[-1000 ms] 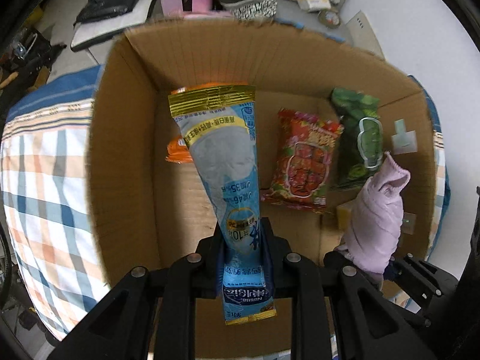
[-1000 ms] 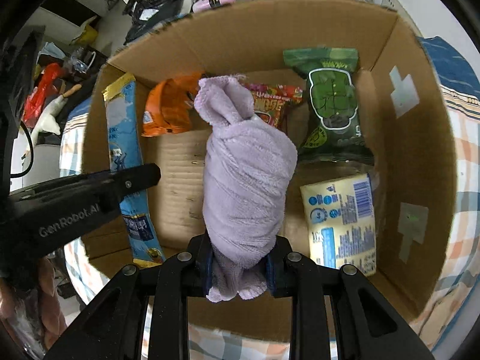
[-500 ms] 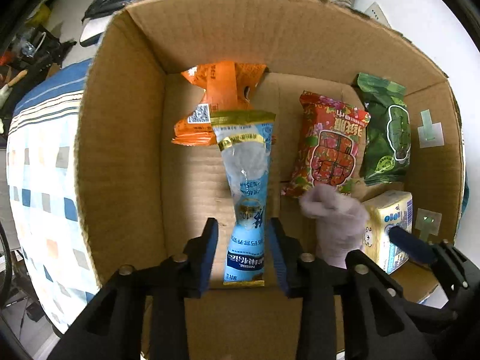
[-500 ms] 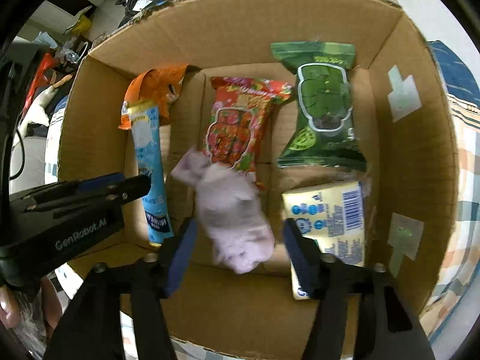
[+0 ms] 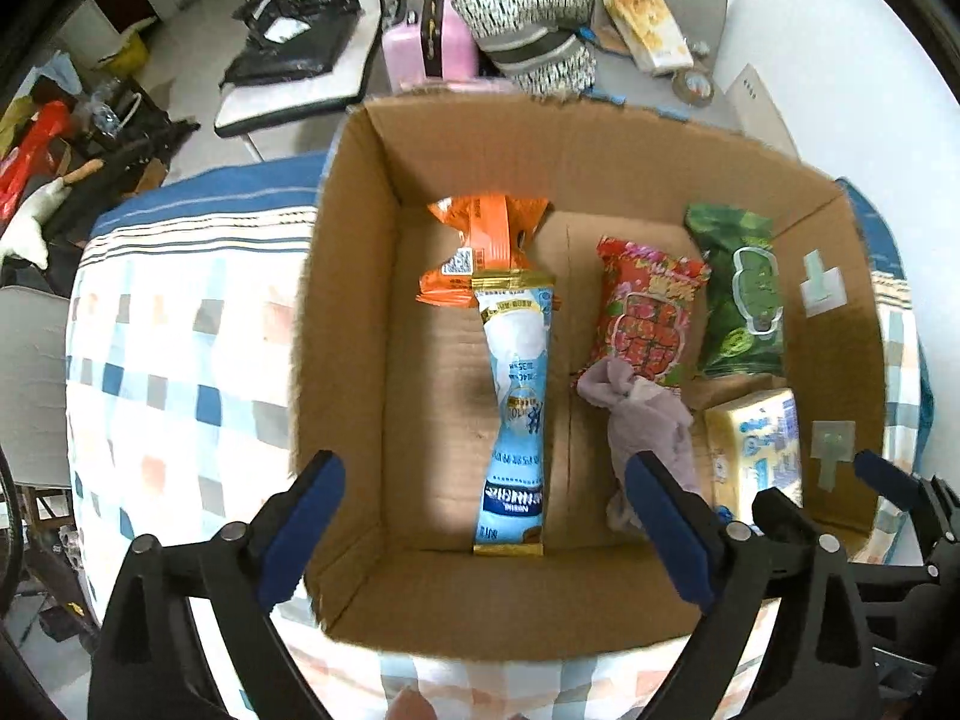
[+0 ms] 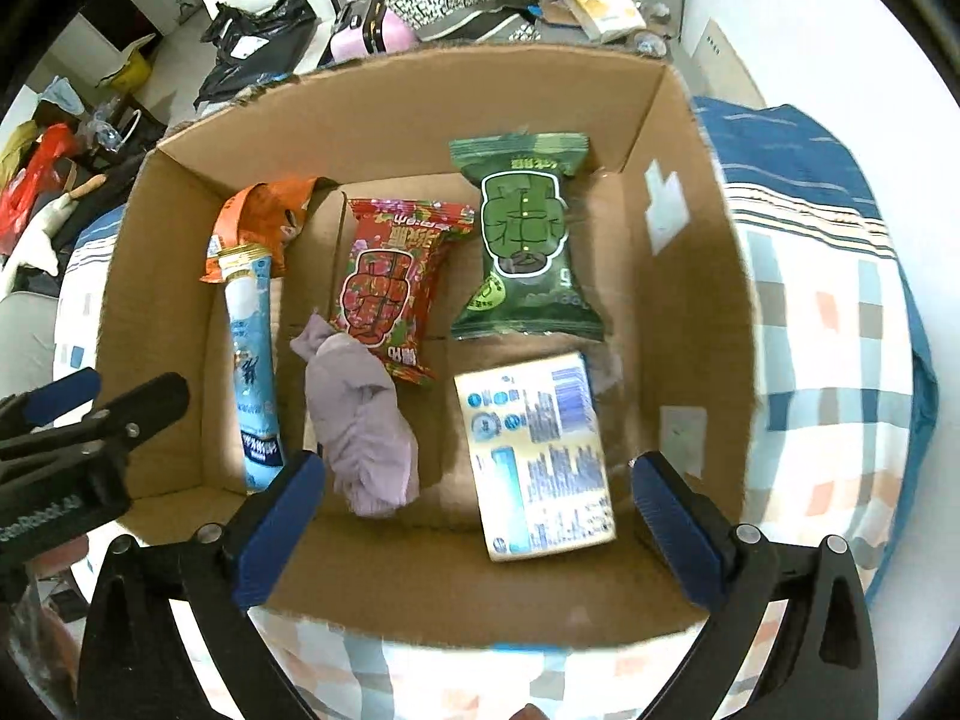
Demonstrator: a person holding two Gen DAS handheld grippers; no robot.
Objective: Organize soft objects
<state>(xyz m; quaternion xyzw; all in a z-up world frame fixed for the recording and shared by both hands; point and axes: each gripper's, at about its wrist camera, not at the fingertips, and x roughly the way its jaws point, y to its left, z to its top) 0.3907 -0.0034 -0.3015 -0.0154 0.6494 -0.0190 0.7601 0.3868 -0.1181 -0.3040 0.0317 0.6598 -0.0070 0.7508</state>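
Observation:
An open cardboard box [image 5: 600, 168] [image 6: 420, 102] holds several soft items. A long blue packet [image 5: 519, 414] [image 6: 252, 372] lies at the left, its top over an orange packet [image 5: 480, 252] [image 6: 264, 216]. A rolled lilac cloth [image 5: 648, 420] [image 6: 360, 426] lies in the middle, beside a red packet [image 5: 645, 312] [image 6: 393, 282], a green packet [image 5: 744, 300] [image 6: 525, 240] and a yellow tissue pack [image 5: 759, 444] [image 6: 537, 450]. My left gripper [image 5: 483, 516] is open and empty above the box's near edge. My right gripper [image 6: 480, 510] is open and empty above the tissue pack.
The box sits on a checked cloth [image 5: 180, 372] [image 6: 828, 324]. Beyond it are a pink case [image 5: 426, 42], a striped bag [image 5: 534, 30] and a chair with a black bag [image 5: 294, 42]. A white wall [image 5: 840, 60] is at the right.
Both grippers let go and opened wide. The blue packet and the lilac cloth dropped into the box. Both grippers pulled back toward the near edge.

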